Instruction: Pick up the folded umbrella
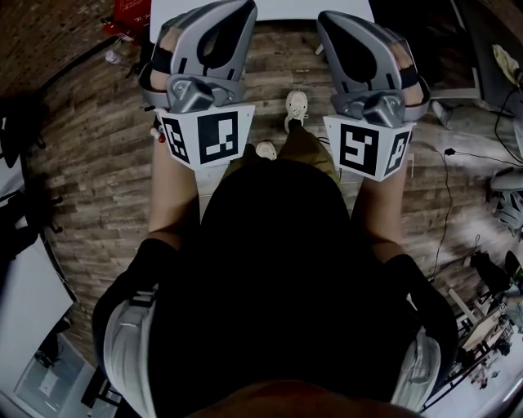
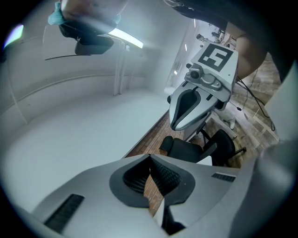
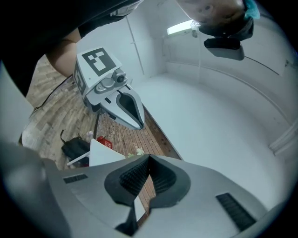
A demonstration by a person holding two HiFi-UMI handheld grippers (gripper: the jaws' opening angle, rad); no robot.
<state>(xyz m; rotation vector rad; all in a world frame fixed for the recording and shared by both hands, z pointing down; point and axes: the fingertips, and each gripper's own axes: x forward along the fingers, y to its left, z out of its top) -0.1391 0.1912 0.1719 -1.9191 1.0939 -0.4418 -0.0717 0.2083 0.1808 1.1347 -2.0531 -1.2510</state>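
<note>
My left tool [image 2: 150,158] and right tool [image 3: 148,159] are both pinched fully shut, nothing in them (held side by side), above plank floor [image 1: 98,163] near a white desk [image 1: 286,8].

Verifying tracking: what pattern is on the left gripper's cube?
The cube bears black-and-white square markers; head view shows it best.

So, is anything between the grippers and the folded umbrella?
Cannot tell: no umbrella shows in any view. The grey left gripper and grey right gripper are shut and empty above the brown wooden plank floor.
</note>
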